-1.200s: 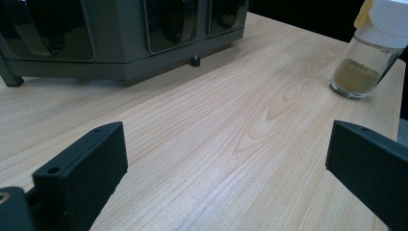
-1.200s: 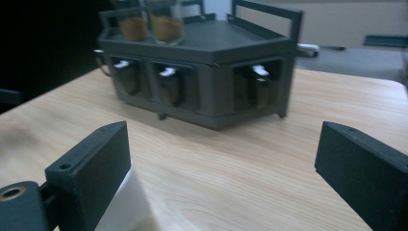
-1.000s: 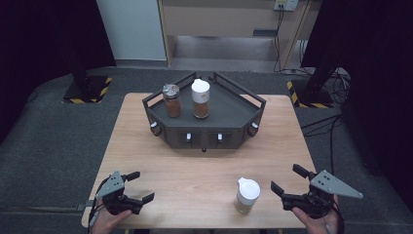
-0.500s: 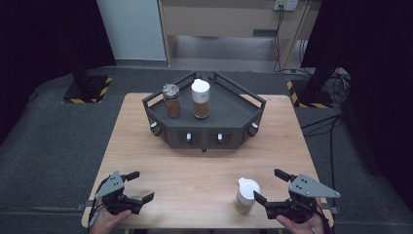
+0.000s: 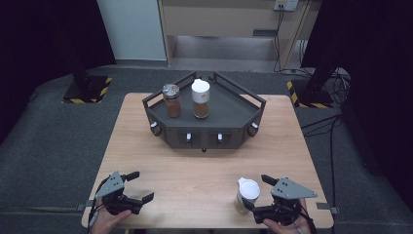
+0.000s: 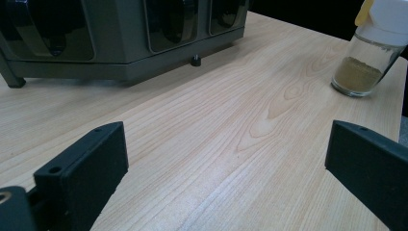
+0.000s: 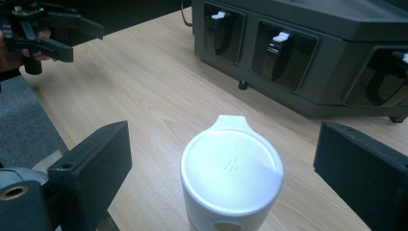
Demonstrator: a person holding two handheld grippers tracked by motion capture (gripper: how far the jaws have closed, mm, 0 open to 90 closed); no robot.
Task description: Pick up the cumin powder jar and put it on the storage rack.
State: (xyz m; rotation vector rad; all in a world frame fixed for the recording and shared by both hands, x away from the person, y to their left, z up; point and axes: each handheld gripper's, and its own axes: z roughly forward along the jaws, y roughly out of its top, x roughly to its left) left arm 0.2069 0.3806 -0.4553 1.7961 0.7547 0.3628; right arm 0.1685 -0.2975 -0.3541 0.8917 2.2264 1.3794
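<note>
Three spice jars are out in all. Two stand side by side on top of the dark angular rack [image 5: 234, 109] at the far middle of the wooden counter [image 5: 195, 170]: a metal-capped jar [image 5: 171, 100] on the left with reddish-brown powder, and a taller white-capped jar [image 5: 200, 98] just beside it on the right. The third jar [image 5: 247, 195], glass with a white flip lid and a low layer of tan powder, stands alone near the front right edge of the counter, well apart from the rack. The rack's front face carries what look like four small white-tipped switches set in recessed bays, though the outer two are hard to make out from above.

There are two tongs, one in each of the person's hands at the near edge. The left tongs [image 5: 131, 187] sit at the front left corner, jaws spread wide over bare wood with nothing between them; in the left gripper view the third jar stands far off to the upper right. The right tongs [image 5: 258, 195] are spread wide too, one jaw on each side of the third jar. In the right gripper view the white lid [image 7: 232, 171] sits centred in the gap, with clear space to both jaws, so nothing is touching it. The left tongs [image 7: 48, 31] show at the top left corner of that view.
</note>
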